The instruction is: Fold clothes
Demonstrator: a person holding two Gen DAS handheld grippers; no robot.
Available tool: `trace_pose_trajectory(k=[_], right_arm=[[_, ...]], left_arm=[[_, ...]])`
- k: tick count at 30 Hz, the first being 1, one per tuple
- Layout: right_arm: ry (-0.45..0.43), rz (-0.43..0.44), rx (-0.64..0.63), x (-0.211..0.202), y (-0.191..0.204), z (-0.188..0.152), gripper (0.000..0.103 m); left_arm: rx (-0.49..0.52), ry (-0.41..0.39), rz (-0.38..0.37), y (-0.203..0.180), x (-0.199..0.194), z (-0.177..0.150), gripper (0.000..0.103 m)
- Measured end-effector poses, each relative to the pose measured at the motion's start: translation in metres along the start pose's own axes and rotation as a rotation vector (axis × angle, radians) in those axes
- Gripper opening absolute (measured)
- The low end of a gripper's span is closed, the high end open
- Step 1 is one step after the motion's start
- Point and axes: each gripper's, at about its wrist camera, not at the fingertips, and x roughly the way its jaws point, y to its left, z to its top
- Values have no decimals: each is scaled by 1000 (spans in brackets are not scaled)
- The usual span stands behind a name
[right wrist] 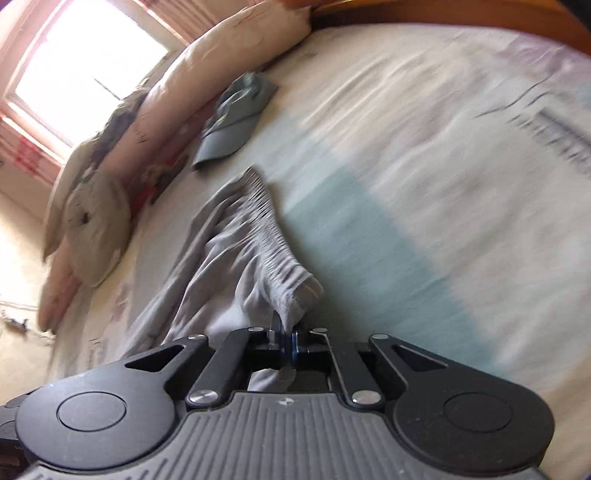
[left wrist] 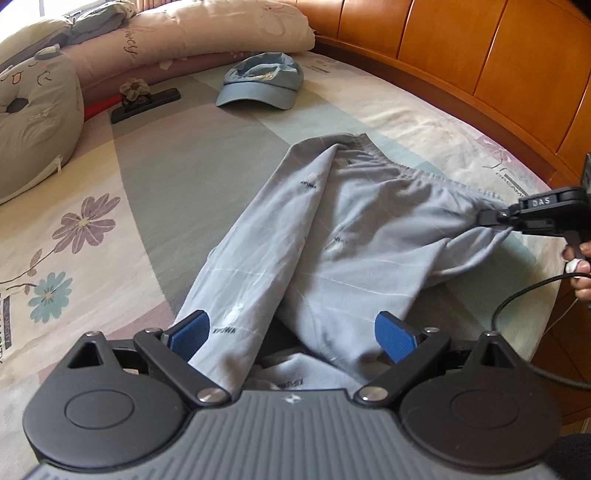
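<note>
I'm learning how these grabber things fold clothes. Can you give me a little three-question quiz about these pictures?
1. True or false: the right gripper is pinching the waistband end of the light blue pants.
2. Which gripper has its jaws wide apart? A) the left gripper B) the right gripper C) both
3. What blue thing lies on the bed beyond the pants?

Key:
1. True; its jaws are shut on the cloth.
2. A; the pant legs lie between its blue pads, which are not squeezing them.
3. A blue cap, near the rolled quilt.
</note>
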Motion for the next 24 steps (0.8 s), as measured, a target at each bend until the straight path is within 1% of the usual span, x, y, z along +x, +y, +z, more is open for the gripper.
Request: trace_pose_trajectory(k=[2, 4, 6, 7, 9, 12, 13, 14, 15, 16, 17, 19, 21, 24], right_arm=[[-1, -44, 0, -7, -11, 3, 6], [3, -64, 11, -7, -17, 3, 6], [3, -79, 20, -5, -20, 4, 10], [0, -84, 22, -5, -19, 4, 14], [-12, -89, 29, -6, -17, 3, 17], [-60, -90, 22, -20, -11, 2, 35], [-76, -93, 18, -23, -7, 2, 45], [-89, -93, 8, -26, -2, 3, 50], [-102, -91, -4, -28, 3, 4, 51], [-108, -89, -18, -29, 9, 5, 55], [-107, -89, -41, -28, 16, 5, 60], [-104, -90, -90, -25, 30, 6, 67], [-99, -89, -136, -21, 44, 6, 70], [-88, -58, -191, -19, 64, 4, 76]], left_arm=[[5, -2, 0, -2, 1, 2, 96], [6, 1, 3, -3, 1, 2, 96], [5, 7, 13, -3, 2, 2, 96], [3, 10, 19, -3, 2, 2, 96], [-2, 12, 32, -2, 0, 0, 96], [-7, 16, 52, 2, -5, -3, 96], [-8, 18, 64, 4, -7, -4, 96], [-11, 22, 78, 6, -9, -7, 96], [-13, 27, 92, 8, -11, -9, 96], [-16, 31, 106, 11, -13, -11, 96], [-20, 36, 119, 14, -16, -13, 96], [-33, 45, 146, 20, -20, -19, 96], [-46, 55, 173, 27, -25, -25, 96], [-69, 66, 199, 36, -31, -34, 96]])
